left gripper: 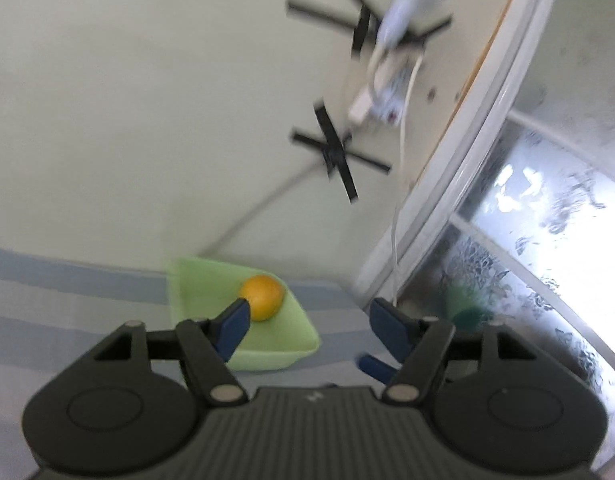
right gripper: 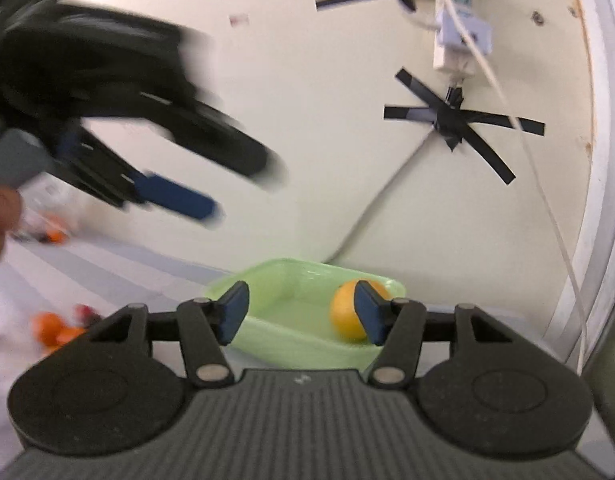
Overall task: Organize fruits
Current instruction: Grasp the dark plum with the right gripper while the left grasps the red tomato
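Observation:
A light green tray (left gripper: 291, 340) stands on the striped cloth by the wall, with one orange fruit (left gripper: 262, 297) in it. My left gripper (left gripper: 309, 316) is open and empty, held above and in front of the tray. My right gripper (right gripper: 299, 310) is open and empty too, just in front of the same tray (right gripper: 295, 340) and orange (right gripper: 345, 314). The left gripper (right gripper: 175, 196) also shows blurred in the right wrist view, up at the left. More orange and red fruits (right gripper: 55, 330) lie blurred on the cloth at the far left.
The cream wall (left gripper: 147, 120) behind the tray carries black tape crosses (left gripper: 335, 152), a white adapter (left gripper: 383, 88) and cables. A window frame (left gripper: 487, 140) and glass stand at the right. A blue-tipped part (left gripper: 373, 365) shows low right.

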`<state>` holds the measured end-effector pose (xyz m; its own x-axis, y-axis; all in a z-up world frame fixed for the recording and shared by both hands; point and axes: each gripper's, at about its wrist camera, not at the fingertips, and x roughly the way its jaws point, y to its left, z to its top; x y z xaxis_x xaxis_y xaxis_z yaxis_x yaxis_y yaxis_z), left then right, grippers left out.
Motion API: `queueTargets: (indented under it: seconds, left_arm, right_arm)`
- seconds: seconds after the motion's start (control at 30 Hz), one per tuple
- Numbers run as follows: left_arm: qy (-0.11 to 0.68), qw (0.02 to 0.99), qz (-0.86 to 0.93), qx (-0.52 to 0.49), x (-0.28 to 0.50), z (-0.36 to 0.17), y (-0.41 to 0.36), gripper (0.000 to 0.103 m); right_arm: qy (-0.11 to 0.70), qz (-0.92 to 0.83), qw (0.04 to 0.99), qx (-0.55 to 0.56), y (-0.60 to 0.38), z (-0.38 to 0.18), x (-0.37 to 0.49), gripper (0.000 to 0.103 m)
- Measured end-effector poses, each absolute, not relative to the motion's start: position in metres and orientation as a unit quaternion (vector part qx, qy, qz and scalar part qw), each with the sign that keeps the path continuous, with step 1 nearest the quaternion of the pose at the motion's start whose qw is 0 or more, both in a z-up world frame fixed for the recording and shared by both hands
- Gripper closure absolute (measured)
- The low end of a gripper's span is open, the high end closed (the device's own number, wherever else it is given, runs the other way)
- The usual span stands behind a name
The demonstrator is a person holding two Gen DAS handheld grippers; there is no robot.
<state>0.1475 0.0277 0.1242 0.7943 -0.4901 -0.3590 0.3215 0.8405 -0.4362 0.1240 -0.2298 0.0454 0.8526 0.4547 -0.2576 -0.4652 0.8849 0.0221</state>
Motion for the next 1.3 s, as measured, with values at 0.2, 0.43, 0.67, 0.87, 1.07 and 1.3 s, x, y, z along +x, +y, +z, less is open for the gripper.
queueTargets:
  seconds: [0.2, 0.43, 0.67, 0.87, 1.07, 1.3]
  left_arm:
    - [0.226, 0.954, -0.111, -0.164, 0.049, 0.11, 0.098, 0.029]
    - [0.235, 0.952, -0.022, -0.196, -0.009, 0.075, 0.153, 0.029]
    - [0.282, 0.939, 0.007, -0.196, -0.015, 0.034, 0.162, 0.03]
    - [0.284, 0.944, -0.009, -0.167, -0.002, 0.024, 0.152, 0.03]
    - [0.297, 0.946, -0.01, -0.128, 0.018, 0.009, 0.141, 0.031]
    - [0.322, 0.94, -0.013, -0.111, 0.035, -0.007, 0.135, 0.043]
  right_arm:
    - [0.149, 0.276, 0.949, 0.019, -0.227, 0.036, 0.057, 0.063]
    - [0.2, 0.313, 0.928, 0.03, -0.181, 0.02, 0.033, 0.08]
    - [0.229, 0.321, 0.919, 0.007, -0.146, 0.013, 0.024, 0.08]
    - [0.236, 0.312, 0.92, -0.006, -0.134, 0.011, 0.025, 0.08]
    - [0.24, 0.301, 0.922, -0.036, -0.12, 0.012, 0.037, 0.08]
    - [0.271, 0.299, 0.913, -0.055, -0.107, 0.007, 0.063, 0.077]
